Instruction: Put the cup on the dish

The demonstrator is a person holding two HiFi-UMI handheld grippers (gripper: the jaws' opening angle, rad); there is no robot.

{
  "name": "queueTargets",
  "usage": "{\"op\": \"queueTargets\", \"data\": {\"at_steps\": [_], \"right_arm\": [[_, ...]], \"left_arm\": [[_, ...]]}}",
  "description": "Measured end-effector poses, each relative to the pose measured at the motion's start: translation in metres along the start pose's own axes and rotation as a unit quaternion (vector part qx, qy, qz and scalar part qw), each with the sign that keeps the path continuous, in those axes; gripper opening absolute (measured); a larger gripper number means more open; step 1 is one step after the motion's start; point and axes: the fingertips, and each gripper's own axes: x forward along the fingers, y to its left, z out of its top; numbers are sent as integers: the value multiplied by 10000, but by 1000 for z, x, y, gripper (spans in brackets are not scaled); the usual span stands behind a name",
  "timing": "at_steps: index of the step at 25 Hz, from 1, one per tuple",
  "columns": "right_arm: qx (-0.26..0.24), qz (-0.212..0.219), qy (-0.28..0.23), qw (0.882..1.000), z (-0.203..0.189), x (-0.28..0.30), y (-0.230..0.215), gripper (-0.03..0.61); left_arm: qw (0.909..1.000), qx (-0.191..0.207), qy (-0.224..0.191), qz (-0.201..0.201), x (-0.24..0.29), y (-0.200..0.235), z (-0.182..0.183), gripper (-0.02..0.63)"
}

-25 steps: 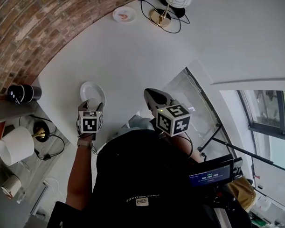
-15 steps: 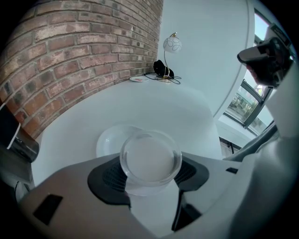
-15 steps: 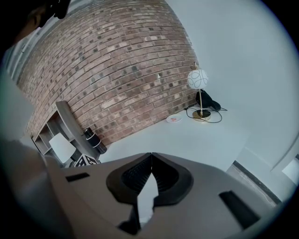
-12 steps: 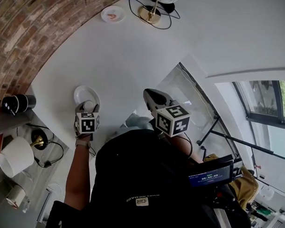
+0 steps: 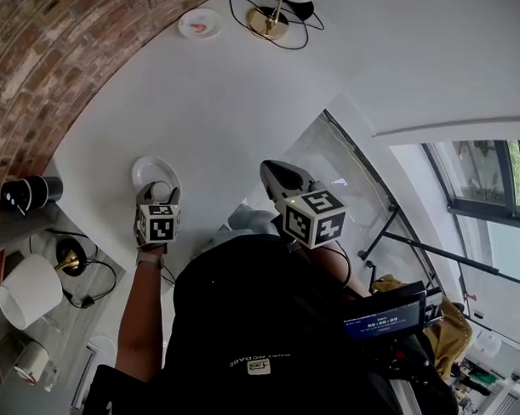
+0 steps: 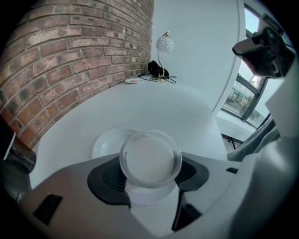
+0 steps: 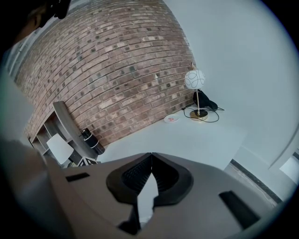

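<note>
Above near dish (image 5: 149,168) | left gripper (image 5: 159,195) jaws grasp one cup (image 6: 150,159) (clear) | second dish (image 5: 201,23) far | right gripper (image 7: 150,163) jaws clenched

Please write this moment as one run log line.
left gripper: shut on cup | cup: over dish, contact unclear | right gripper: shut, empty

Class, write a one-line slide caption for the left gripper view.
Left gripper holds a clear cup, a white dish just beyond it on the white table.
</note>
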Motion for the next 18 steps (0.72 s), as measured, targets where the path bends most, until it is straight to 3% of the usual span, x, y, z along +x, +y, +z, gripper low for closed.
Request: {"op": "queueTargets", "data": {"at_steps": [18], "right_arm": [[20,32,2,10000,0,3,2,5]], "left_arm": [[9999,76,-80,-110,1,-3,-3,267]]}}
